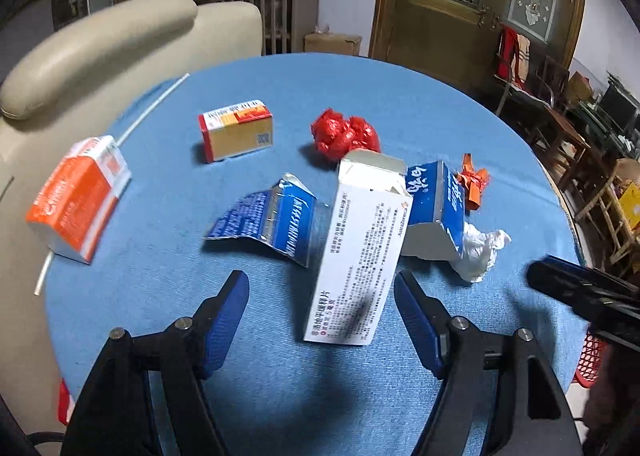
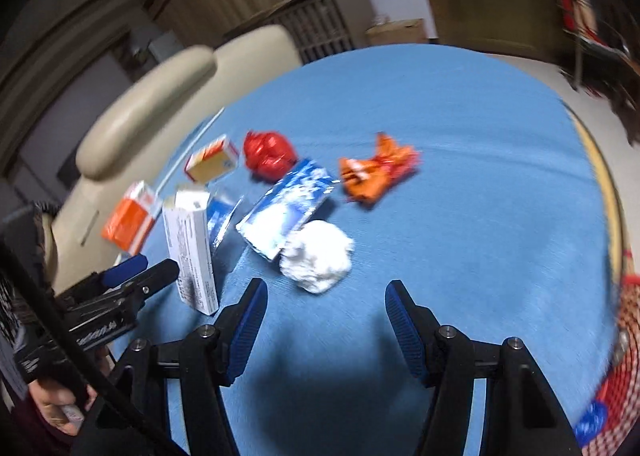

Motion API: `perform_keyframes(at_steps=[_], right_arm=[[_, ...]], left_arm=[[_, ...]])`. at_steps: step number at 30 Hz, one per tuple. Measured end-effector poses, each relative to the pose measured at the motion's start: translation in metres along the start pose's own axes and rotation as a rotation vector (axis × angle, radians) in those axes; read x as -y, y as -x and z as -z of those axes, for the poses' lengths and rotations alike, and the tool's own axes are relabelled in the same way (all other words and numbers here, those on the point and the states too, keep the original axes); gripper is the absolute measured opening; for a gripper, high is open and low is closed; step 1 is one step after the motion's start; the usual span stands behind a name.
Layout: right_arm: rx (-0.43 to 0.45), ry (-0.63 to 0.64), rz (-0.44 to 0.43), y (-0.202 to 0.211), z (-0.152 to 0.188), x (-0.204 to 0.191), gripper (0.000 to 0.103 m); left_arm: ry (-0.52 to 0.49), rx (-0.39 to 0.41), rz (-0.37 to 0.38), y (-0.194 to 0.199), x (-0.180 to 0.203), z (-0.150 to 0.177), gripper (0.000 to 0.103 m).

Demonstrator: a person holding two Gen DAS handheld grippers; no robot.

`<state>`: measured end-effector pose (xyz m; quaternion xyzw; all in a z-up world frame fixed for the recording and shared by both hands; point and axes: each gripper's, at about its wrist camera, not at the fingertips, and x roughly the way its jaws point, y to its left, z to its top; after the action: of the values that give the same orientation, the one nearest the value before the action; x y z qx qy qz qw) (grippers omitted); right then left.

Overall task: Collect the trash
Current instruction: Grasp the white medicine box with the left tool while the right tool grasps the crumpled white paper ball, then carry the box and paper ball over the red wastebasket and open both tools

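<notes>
On the blue tablecloth (image 1: 280, 384) lies scattered trash. My left gripper (image 1: 320, 284) is open, and a tall white medicine box (image 1: 356, 256) lies between its fingers without being pressed. Beyond it are a flattened blue carton (image 1: 272, 219), a blue-and-white carton (image 1: 436, 207), a red crumpled wrapper (image 1: 344, 133), an orange wrapper (image 1: 470, 183) and a crumpled white wad (image 1: 478, 252). My right gripper (image 2: 326, 292) is open and empty, just short of the white wad (image 2: 316, 256). In the right wrist view the left gripper (image 2: 158, 264) sits beside the white box (image 2: 192, 252).
An orange-and-white carton (image 1: 76, 195), a small orange box (image 1: 236, 131) and a white straw (image 1: 152, 107) lie at the table's left. A beige armchair (image 1: 100, 51) stands behind. A red mesh basket (image 2: 624, 336) sits off the table's right edge. Wooden furniture crowds the far right.
</notes>
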<state>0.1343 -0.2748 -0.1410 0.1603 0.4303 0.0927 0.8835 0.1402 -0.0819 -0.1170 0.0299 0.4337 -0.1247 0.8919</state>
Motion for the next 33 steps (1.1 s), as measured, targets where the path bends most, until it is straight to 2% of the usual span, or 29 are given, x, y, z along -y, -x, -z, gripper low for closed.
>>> perform_keyframes(at_steps=[2,6,8,10,11,12,13,14,22,27,33], right_arm=[[-0.018,0.044,0.007,-0.016,-0.004,-0.009,0.065],[-0.060,0.092,0.036,-0.045,-0.014,-0.020,0.048],[-0.072,0.107,0.051,-0.058,-0.018,-0.020,0.044],[-0.083,0.103,0.052,-0.064,-0.020,-0.016,0.033],[-0.078,0.095,0.043,-0.064,-0.021,-0.014,0.030],[-0.073,0.091,0.036,-0.062,-0.022,-0.014,0.024],[-0.069,0.092,0.036,-0.060,-0.021,-0.014,0.022],[-0.062,0.087,0.037,-0.057,-0.021,-0.013,0.022],[-0.005,-0.009,-0.004,-0.012,-0.001,0.001,0.021],[0.040,-0.052,-0.029,0.022,0.019,0.008,0.021],[0.105,-0.106,-0.045,0.061,0.039,0.018,0.021]], left_arm=[[0.000,0.002,0.014,-0.003,0.001,-0.001,0.076],[0.002,-0.017,0.052,-0.017,-0.002,-0.006,0.075],[0.025,-0.030,0.072,-0.024,-0.006,-0.006,0.075],[0.042,-0.038,0.096,-0.029,-0.009,-0.006,0.075],[0.047,-0.043,0.112,-0.032,-0.010,-0.006,0.073],[0.050,-0.045,0.128,-0.033,-0.011,-0.006,0.066],[0.051,-0.049,0.148,-0.035,-0.011,-0.006,0.061],[0.046,-0.058,0.168,-0.036,-0.010,-0.005,0.048],[0.043,-0.023,0.212,-0.017,-0.014,0.003,0.048],[0.047,0.001,0.208,0.006,-0.017,0.012,0.048],[-0.037,0.077,0.192,0.041,0.011,0.014,0.048]])
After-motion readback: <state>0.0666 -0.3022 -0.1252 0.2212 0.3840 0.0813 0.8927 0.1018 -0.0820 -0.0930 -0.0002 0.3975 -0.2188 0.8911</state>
